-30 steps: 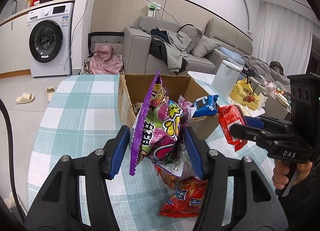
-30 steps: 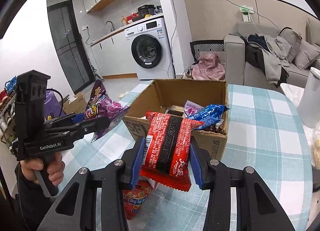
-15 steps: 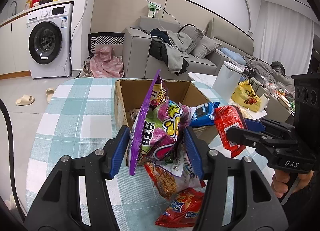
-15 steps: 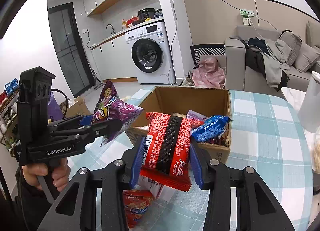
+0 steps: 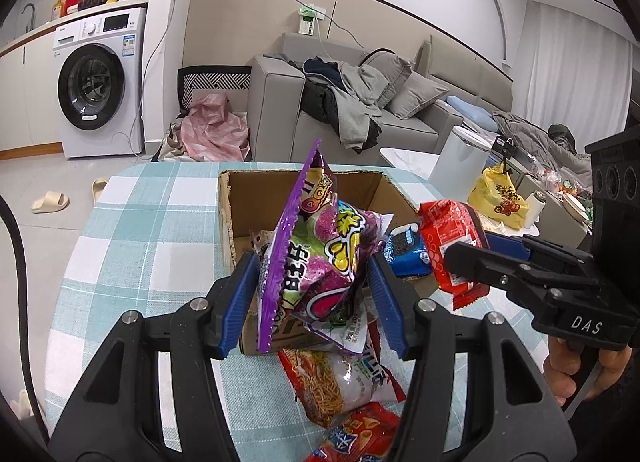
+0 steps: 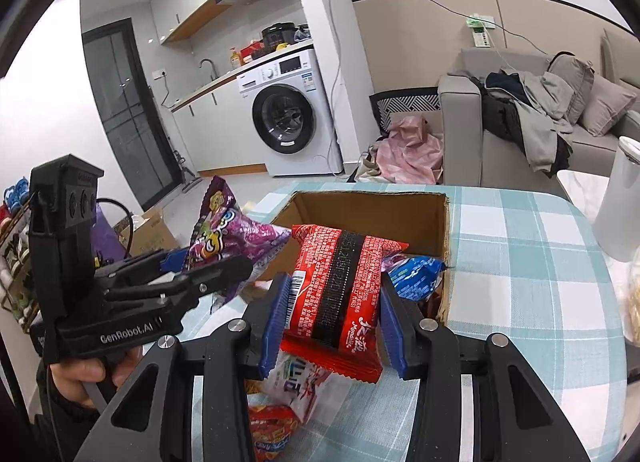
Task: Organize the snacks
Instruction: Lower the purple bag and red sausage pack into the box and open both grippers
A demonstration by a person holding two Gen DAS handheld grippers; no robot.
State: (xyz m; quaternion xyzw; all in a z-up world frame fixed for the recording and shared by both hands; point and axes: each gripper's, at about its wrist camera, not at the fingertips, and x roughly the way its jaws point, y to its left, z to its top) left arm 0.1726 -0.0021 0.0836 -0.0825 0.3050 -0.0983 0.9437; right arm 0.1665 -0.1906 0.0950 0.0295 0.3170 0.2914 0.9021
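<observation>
Checked tablecloth [image 5: 152,238] under cardboard box [image 5: 256,202]; sofa [image 5: 280,102], washing machine [image 5: 96,82] behind.

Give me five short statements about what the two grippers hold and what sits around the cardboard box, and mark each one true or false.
1. The left gripper is shut on the purple snack bag. True.
2. The right gripper hangs open with nothing between its pads. False: it is shut on the red snack pack.
3. The cardboard box stands open on a checked tablecloth. True.
4. A blue packet lies inside the box. True.
5. No snacks remain on the table outside the box. False: a noodle snack bag and a red and orange snack bag lie on the cloth in front of the box.
</observation>
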